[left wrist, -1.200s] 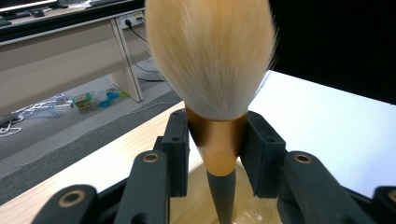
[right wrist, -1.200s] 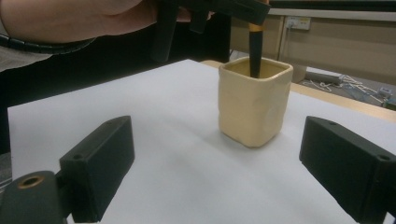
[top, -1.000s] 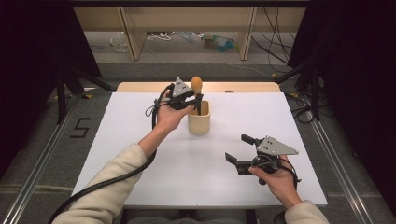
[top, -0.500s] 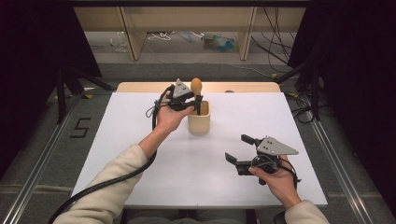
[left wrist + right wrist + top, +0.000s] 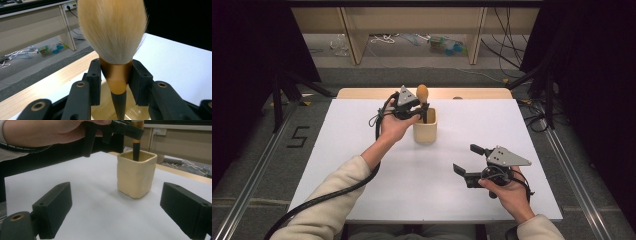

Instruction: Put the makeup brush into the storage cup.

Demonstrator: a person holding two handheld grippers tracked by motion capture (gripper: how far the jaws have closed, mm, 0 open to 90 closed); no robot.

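Observation:
A makeup brush (image 5: 112, 32) with pale bristles, a gold ferrule and a dark handle stands upright, its handle down inside a cream square cup (image 5: 425, 128). My left gripper (image 5: 421, 108) is shut on the brush at the ferrule (image 5: 117, 76), just above the cup's rim. In the right gripper view the cup (image 5: 136, 173) sits ahead with the dark handle (image 5: 136, 151) dipping into it. My right gripper (image 5: 468, 161) hovers open near the table's front right, jaws wide apart with nothing between them, pointing toward the cup.
The white table top (image 5: 337, 145) has a wooden strip (image 5: 362, 93) along its far edge. Beyond it stand desk legs and a floor with cables and small clutter (image 5: 447, 45). A cable (image 5: 327, 195) trails from the left gripper along the forearm.

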